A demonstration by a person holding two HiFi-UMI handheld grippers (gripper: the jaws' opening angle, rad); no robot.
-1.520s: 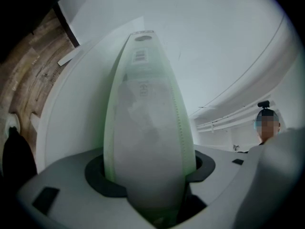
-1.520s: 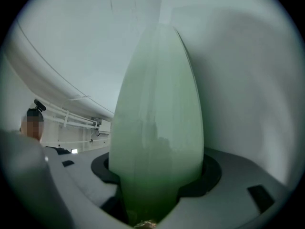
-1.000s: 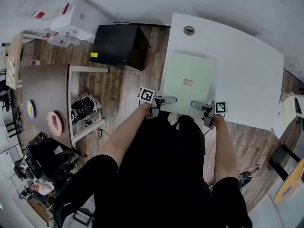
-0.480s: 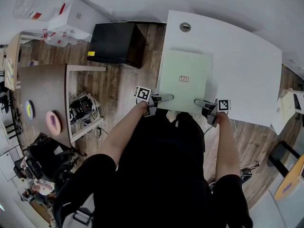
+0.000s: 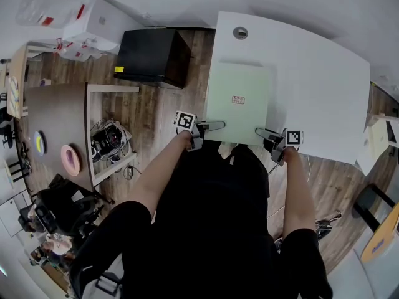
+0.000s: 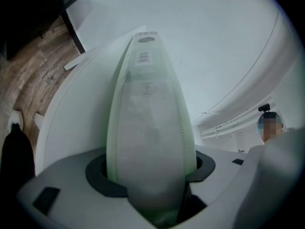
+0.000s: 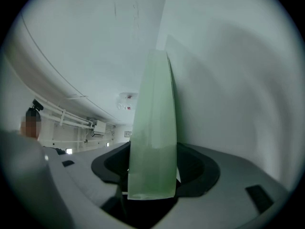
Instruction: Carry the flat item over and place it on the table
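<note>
A pale green flat board (image 5: 239, 101) with a small red label hangs level over the left part of the white table (image 5: 324, 86). My left gripper (image 5: 209, 126) is shut on the board's near left edge. At the near right corner my right gripper (image 5: 265, 132) is shut on the same edge. In the left gripper view the board (image 6: 147, 123) runs edge-on out of the left gripper (image 6: 150, 173), with the table (image 6: 71, 118) beneath. In the right gripper view the board (image 7: 155, 128) stands between the jaws of the right gripper (image 7: 152, 175), beside the table (image 7: 228, 80).
A black box (image 5: 153, 58) stands on the wood floor left of the table. Further left is a brown desk (image 5: 59, 123) with a pink ring (image 5: 70, 161) and cables (image 5: 109, 142) beside it. White boxes (image 5: 93, 23) are at the back left. The table has a round grommet (image 5: 240, 33).
The board and both grippers have shifted a little further over the table, the right gripper slightly more. Both grips are unchanged.
</note>
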